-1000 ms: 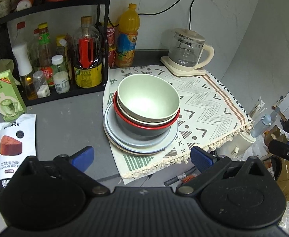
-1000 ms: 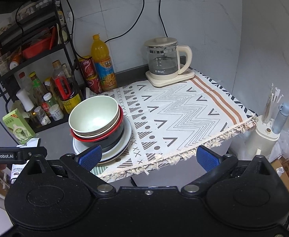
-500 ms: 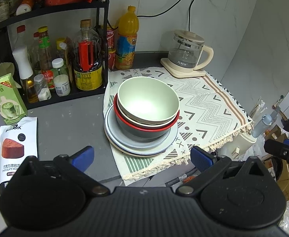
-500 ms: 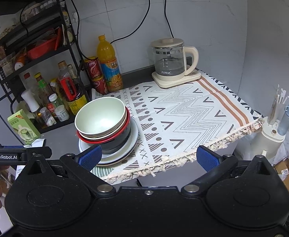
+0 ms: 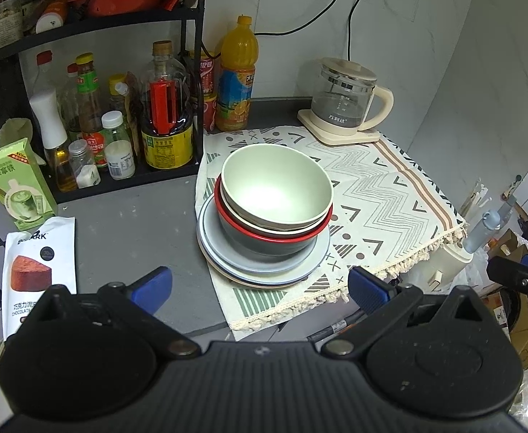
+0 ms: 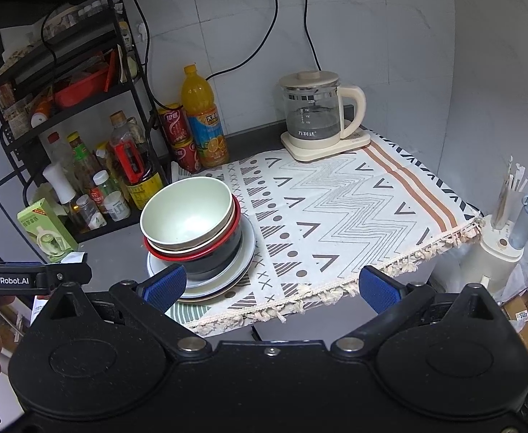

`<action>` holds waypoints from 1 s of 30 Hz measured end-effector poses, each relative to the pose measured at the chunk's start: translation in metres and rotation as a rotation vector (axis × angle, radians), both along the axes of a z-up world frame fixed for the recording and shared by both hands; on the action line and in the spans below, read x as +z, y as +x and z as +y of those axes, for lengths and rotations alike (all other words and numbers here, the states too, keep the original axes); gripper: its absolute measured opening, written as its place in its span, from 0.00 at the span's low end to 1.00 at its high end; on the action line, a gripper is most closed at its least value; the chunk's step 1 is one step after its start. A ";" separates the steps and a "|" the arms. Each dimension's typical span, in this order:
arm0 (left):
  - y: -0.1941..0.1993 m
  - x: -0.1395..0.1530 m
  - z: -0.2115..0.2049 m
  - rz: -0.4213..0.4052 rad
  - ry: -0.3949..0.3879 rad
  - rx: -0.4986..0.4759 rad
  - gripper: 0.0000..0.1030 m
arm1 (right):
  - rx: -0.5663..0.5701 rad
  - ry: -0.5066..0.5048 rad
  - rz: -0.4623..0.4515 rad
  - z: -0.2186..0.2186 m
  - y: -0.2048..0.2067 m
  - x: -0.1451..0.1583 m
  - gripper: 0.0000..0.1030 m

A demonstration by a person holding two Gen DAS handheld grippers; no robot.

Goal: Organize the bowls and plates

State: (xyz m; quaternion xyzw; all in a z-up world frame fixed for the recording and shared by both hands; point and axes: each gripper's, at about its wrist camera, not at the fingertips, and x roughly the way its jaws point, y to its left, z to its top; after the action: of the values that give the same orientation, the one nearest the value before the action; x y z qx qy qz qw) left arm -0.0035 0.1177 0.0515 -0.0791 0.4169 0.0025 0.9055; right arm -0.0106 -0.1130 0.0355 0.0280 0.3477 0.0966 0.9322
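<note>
A pale green bowl [image 5: 276,186] [image 6: 186,211] tops a stack: under it sit a cream bowl, a red-rimmed dark bowl [image 5: 271,241] [image 6: 209,256] and several plates [image 5: 292,267] [image 6: 224,281]. The stack rests on the left edge of a patterned mat [image 5: 379,195] [image 6: 336,216]. My left gripper [image 5: 260,287] hangs open in front of the stack, holding nothing. My right gripper [image 6: 273,285] is open too, near the mat's fringed front edge, its left fingertip [image 6: 166,285] in front of the plates.
A black rack [image 5: 94,108] of bottles and jars stands left of the stack. An orange juice bottle [image 5: 236,75] and red cans [image 6: 179,137] line the wall. A glass kettle [image 6: 314,115] sits at the mat's far corner. Snack packets [image 5: 36,256] lie at left.
Both grippers have drifted slightly toward the counter, so the stack sits a little lower and nearer in both views. The bowls and plates have not moved.
</note>
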 end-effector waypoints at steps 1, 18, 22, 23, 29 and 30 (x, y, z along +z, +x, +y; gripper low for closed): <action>0.000 0.000 0.000 0.001 -0.001 0.001 0.99 | 0.001 0.000 -0.001 0.000 0.000 0.000 1.00; 0.001 -0.002 0.002 0.015 -0.002 -0.006 0.99 | -0.007 0.005 0.002 0.001 -0.003 0.000 1.00; 0.002 -0.004 0.003 0.019 0.001 -0.013 0.99 | -0.015 0.004 0.008 0.005 -0.005 -0.001 1.00; 0.003 -0.004 0.003 0.020 -0.001 -0.015 0.99 | -0.017 0.004 0.010 0.005 -0.006 -0.001 1.00; 0.005 -0.006 0.003 0.023 -0.008 -0.033 0.99 | -0.033 0.004 0.015 0.007 -0.007 -0.003 1.00; 0.005 -0.006 0.003 0.021 -0.008 -0.036 0.99 | -0.038 0.007 0.017 0.007 -0.007 -0.004 1.00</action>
State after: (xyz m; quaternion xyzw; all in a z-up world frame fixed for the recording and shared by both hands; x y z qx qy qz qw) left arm 0.0017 0.1212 0.0451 -0.0750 0.4278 -0.0144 0.9006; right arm -0.0174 -0.1056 0.0317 0.0384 0.3546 0.0800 0.9308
